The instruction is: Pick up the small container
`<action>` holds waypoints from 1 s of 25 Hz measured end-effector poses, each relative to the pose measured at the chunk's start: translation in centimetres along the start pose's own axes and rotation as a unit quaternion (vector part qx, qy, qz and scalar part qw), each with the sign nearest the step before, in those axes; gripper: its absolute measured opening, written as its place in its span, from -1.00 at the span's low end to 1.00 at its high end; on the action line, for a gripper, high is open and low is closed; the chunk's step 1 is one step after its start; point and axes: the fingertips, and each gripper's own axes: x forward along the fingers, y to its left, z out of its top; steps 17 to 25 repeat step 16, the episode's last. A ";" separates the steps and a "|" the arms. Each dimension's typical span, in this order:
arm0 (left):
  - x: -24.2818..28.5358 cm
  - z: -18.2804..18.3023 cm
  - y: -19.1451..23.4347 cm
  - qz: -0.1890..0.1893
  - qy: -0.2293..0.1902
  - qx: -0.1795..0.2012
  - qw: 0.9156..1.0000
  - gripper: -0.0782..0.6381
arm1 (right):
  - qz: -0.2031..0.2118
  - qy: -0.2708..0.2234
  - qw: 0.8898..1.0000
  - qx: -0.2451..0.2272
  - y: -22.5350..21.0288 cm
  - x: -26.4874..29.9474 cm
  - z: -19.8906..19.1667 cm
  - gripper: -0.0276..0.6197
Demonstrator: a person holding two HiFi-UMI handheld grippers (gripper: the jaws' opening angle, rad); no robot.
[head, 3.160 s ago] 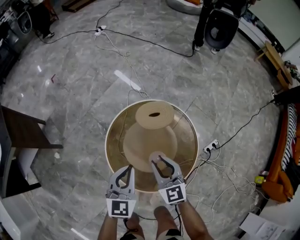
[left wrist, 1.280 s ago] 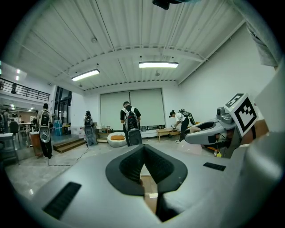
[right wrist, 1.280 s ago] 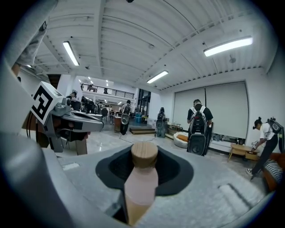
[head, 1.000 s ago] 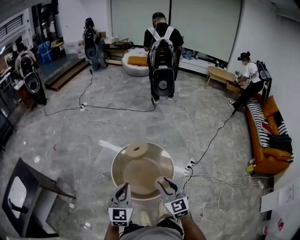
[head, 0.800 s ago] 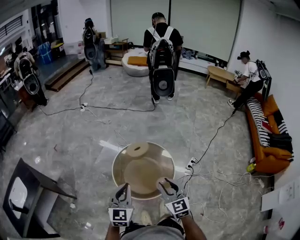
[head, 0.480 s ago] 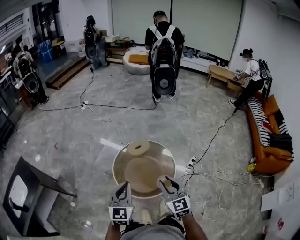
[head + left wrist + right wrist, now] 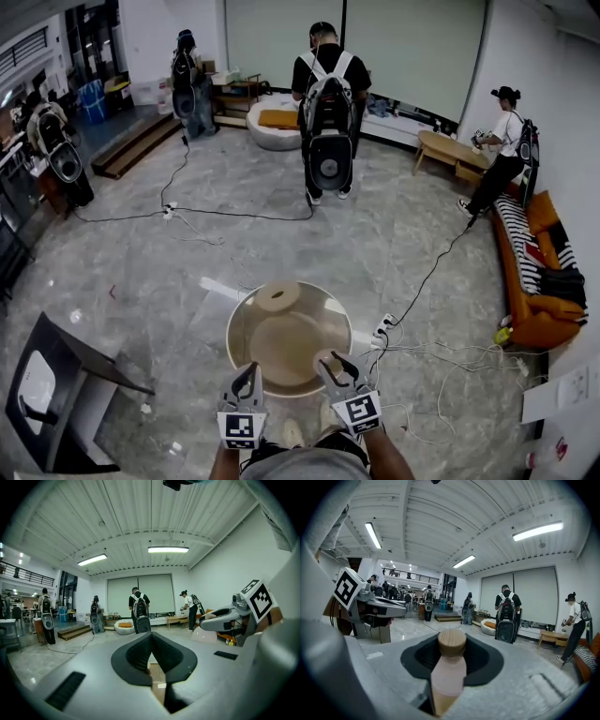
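My right gripper (image 7: 330,362) is shut on the small container (image 7: 449,670), a pale pink bottle with a round wooden cap (image 7: 452,642). The bottle lies along the jaws, which point out level into the room. In the head view the container (image 7: 324,358) shows between the jaws above the near rim of the round glass-topped table (image 7: 236,328). My left gripper (image 7: 248,377) hangs beside it on the left, shut with nothing in it; its fingertips (image 7: 154,641) meet in the left gripper view.
A wooden disc (image 7: 277,298) lies on the table's far side. Cables and a power strip (image 7: 384,325) trail over the marble floor to the right. A dark chair (image 7: 66,370) stands at the left and an orange sofa (image 7: 534,281) at the right. Several people stand further back.
The head view has lifted from looking straight down on the table to taking in the room. Both grippers keep their pose, the right still shut on the container. People in the background have shifted.
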 end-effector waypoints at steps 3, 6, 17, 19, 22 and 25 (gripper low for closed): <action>0.2 0.0 0.2 0.000 0.000 -0.001 1.000 -0.73 | -0.001 0.001 1.000 -0.001 0.0 0.3 0.1 -0.53; 0.2 -0.2 0.3 -0.002 0.001 -0.003 1.000 -0.73 | -0.002 0.001 1.000 -0.002 0.0 0.3 0.2 -0.53; 0.4 -0.3 0.4 -0.005 0.002 -0.003 1.000 -0.73 | -0.006 -0.001 1.000 -0.004 0.0 0.4 0.8 -0.53; 0.4 -0.3 0.4 -0.005 0.002 -0.003 1.000 -0.73 | -0.006 -0.001 1.000 -0.004 0.0 0.4 0.8 -0.53; 0.4 -0.3 0.4 -0.005 0.002 -0.003 1.000 -0.73 | -0.006 -0.001 1.000 -0.004 0.0 0.4 0.8 -0.53; 0.4 -0.3 0.4 -0.005 0.002 -0.003 1.000 -0.73 | -0.006 -0.001 1.000 -0.004 0.0 0.4 0.8 -0.53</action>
